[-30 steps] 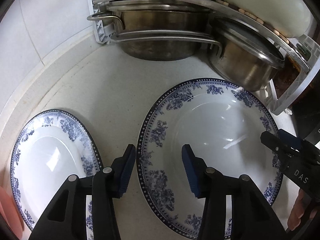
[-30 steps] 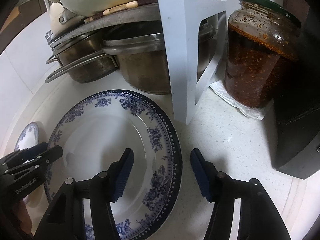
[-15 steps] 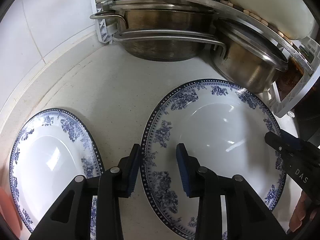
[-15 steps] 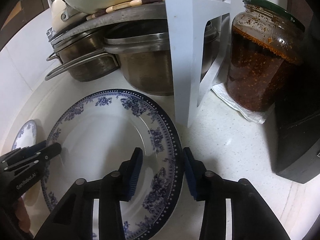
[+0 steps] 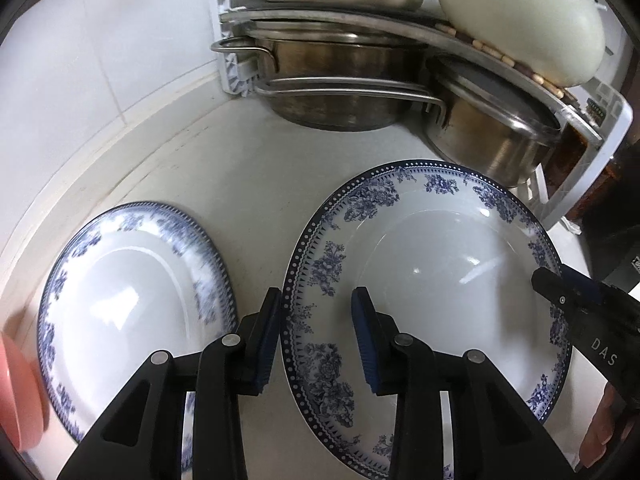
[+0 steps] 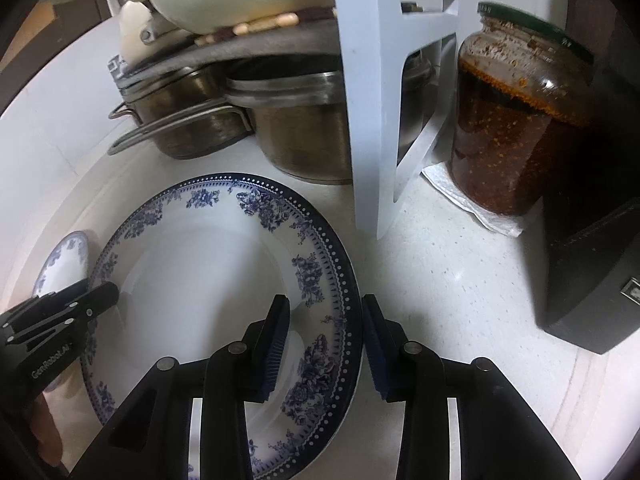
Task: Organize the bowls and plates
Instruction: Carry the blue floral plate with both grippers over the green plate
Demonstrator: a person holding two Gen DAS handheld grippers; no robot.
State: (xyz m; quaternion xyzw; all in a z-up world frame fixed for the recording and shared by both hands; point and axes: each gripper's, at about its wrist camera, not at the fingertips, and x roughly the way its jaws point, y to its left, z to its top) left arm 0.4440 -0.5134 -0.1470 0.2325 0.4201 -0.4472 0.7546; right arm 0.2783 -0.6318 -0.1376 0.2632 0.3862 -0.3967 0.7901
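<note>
Gripping opposite edges of one large plate (image 5: 460,264), two hand-held grippers meet over a pale kitchen counter (image 5: 224,168). The plate is white with a blue flower border and a dotted dark rim, and it sits in the middle of the counter in front of two steel pots (image 5: 340,80).

In the left wrist view, the left gripper (image 5: 316,332) straddles the plate's near left rim. One blue pad sits just outside the rim and the other over the flowered border inside it. Its jaws have just been closing and now stand narrow around the rim; whether the pads actually press on it cannot be told.

In the right wrist view, the right gripper (image 6: 324,344) straddles the plate's right rim in the same way, one pad over the border, the other outside against the dark edge. Its jaws have also just been closing on the rim, and the firmness of the hold cannot be told.

A second, smaller plate (image 5: 120,300) with the same blue pattern lies flat on the counter to the left of the large one, near it but apart. It looks slightly blurred.

Behind the plates, the pots stand under a white plastic rack (image 6: 372,100) that carries cream-coloured cookware. To the right of the rack stands a glass jar (image 6: 516,120) of dark red chilli paste on a folded paper towel, beside a black appliance (image 6: 592,280).
</note>
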